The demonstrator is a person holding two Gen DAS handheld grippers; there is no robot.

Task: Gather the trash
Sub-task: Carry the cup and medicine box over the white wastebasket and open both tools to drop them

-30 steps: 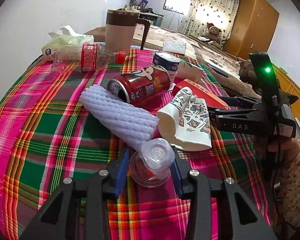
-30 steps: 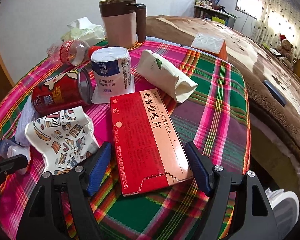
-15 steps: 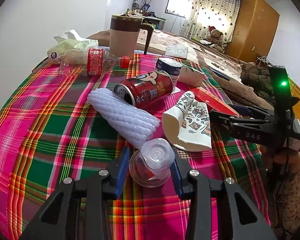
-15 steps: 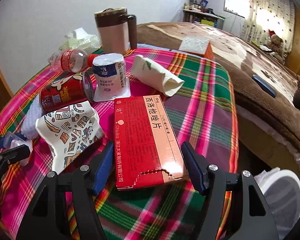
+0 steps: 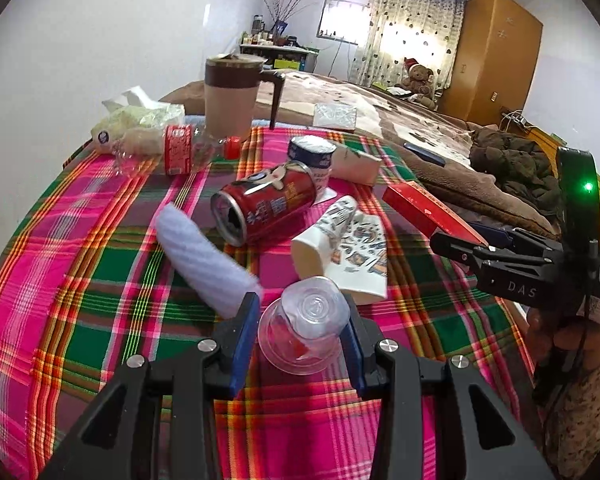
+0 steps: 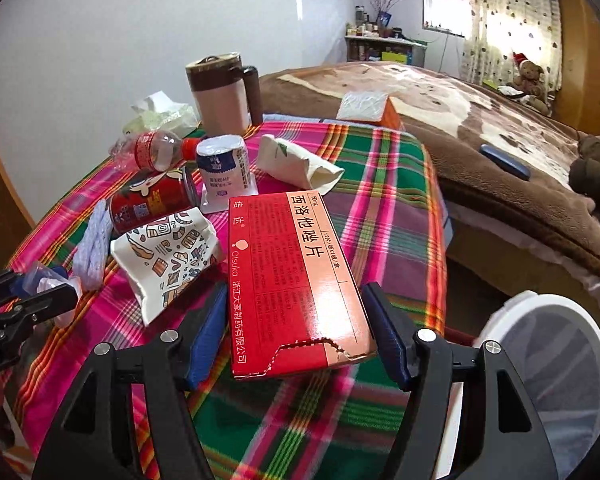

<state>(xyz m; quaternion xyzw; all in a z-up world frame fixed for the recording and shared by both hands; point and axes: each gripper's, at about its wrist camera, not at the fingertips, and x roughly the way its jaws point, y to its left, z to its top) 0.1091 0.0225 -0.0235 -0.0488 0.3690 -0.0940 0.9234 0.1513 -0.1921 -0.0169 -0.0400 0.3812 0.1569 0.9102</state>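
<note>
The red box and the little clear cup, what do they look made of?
The red box: apparently thin printed cardboard with a glossy finish; it shines under the light and has a torn perforated flap. The clear cup: seemingly thin clear plastic; the tablecloth shows through it, and its base has moulded rings.

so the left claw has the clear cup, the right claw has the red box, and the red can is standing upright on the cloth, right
Not quite: the can lies on its side, its open end facing the camera, as the left wrist view shows. The rest holds: the left claw grips the clear cup, and the right claw has the red box.
</note>
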